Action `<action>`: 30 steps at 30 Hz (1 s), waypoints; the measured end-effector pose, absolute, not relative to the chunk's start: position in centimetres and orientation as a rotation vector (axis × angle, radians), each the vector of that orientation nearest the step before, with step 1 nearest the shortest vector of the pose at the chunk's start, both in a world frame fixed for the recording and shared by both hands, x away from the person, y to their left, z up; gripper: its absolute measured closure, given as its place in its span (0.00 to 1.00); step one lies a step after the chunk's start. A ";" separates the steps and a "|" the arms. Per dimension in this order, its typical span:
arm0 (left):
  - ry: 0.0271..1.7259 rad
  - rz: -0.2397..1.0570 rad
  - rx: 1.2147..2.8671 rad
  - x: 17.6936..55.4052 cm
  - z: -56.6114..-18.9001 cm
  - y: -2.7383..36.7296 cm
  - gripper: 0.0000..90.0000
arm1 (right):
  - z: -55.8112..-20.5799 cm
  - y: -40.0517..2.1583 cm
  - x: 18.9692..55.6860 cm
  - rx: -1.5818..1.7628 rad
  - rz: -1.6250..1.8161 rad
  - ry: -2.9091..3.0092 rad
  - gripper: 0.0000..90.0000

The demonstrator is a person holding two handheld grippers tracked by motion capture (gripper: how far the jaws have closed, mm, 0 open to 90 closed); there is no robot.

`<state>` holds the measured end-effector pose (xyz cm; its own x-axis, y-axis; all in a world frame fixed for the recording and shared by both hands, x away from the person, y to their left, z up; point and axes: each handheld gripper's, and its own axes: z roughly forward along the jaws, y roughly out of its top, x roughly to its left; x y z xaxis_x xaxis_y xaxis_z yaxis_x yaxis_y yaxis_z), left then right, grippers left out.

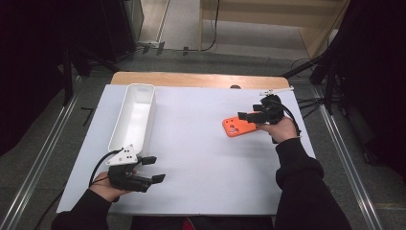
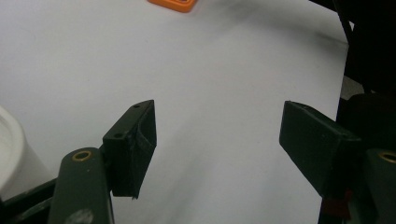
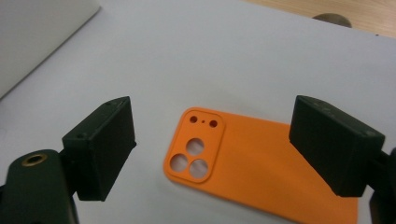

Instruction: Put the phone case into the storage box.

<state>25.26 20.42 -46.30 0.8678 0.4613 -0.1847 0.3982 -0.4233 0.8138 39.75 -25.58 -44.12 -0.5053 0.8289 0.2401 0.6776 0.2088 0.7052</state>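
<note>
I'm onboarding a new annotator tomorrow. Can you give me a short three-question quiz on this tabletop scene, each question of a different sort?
1. True or false: the right gripper is shut on the orange phone case.
2. Multiple choice: where does the white bin sit on the table? A) the person's left side B) the person's right side C) the near edge, centre
3. Short answer: which part of the phone case shows several round holes?

Key:
1. False: its jaws stand open, one on each side of the case.
2. A
3. The raised camera cut-out at one end.
</note>
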 end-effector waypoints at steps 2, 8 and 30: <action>0.626 0.082 2.063 25.3 -46.3 20.4 0.31 | -44.2 -25.7 40.2 1.453 1.168 2.288 0.15; 0.621 0.084 2.062 25.2 -46.3 20.4 0.31 | -44.5 -25.7 41.2 1.468 1.148 2.281 0.15; 0.615 0.082 2.068 25.2 -46.3 20.4 0.31 | -46.3 -26.9 44.3 1.557 1.091 2.233 0.45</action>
<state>25.23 20.35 -46.29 0.8715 0.4560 -0.1805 0.3930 -0.4289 0.8134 44.34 -26.90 -46.33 -0.4209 0.8767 0.2327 0.7224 0.1688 0.6705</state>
